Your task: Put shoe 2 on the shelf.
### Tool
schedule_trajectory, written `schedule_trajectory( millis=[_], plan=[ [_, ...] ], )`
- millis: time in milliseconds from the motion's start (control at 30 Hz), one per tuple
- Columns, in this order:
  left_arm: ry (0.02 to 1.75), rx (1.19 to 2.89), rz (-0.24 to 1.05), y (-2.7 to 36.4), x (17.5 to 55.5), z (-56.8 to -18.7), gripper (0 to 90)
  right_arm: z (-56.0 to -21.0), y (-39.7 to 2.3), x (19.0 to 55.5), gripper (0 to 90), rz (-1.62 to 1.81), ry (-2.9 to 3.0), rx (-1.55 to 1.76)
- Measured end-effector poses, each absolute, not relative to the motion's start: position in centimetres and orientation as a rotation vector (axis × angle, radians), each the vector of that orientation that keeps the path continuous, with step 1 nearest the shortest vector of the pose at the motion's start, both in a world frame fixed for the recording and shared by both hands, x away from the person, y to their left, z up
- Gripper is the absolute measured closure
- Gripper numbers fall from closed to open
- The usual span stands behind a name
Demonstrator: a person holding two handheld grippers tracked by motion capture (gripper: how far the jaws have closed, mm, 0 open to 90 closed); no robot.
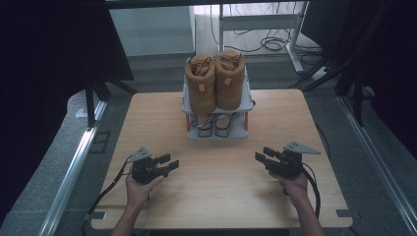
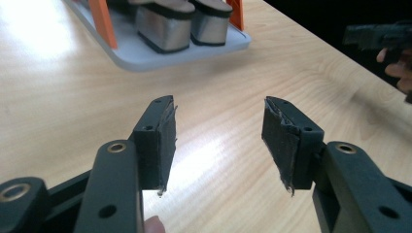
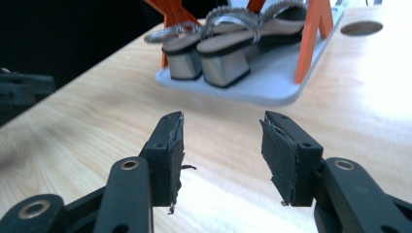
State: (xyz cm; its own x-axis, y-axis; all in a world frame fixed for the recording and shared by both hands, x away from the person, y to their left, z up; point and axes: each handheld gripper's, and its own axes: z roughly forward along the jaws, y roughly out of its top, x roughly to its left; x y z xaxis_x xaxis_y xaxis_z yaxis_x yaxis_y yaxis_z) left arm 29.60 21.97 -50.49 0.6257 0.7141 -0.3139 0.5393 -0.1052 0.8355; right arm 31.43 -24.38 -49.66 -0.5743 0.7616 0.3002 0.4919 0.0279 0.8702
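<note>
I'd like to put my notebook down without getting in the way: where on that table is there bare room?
Bare wood lies between the left gripper and right gripper, in front of the shoe rack. Strips of table run beside the rack too. The far middle is crowded: boots on top, sandals beneath.

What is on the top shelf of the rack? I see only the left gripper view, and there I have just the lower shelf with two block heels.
Observer: A pair of tan boots stands on the top shelf of the rack, side by side.
Operator: And the shoes below, what kind are they?
Observer: Sandals with silver straps, their heels turned toward the person's side of the table.
Operator: Does the right tool hold something?
Observer: No. The right tool has its jaws open, with only bare wood between them.
</note>
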Motion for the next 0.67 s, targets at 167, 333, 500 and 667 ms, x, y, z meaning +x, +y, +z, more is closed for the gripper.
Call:
schedule_trajectory(
  millis=[167,333,500,667],
  plan=[
    [1.05,1.775,0.195,22.3,29.2,-51.3,46.1,-51.0,-23.9,30.5,49.0,1.496,2.104,1.276],
    [1.056,1.794,0.208,22.3,28.9,-51.7,46.1,-51.4,-23.5,30.5,48.6,1.468,2.122,1.272],
    [1.055,1.814,0.22,22.2,28.7,-51.8,45.8,-51.6,-23.1,30.4,48.2,1.44,2.131,1.26],
    [1.065,1.818,0.23,22.3,28.7,-51.8,45.2,-51.6,-23.0,30.2,47.3,1.438,2.114,1.252]
  ],
)
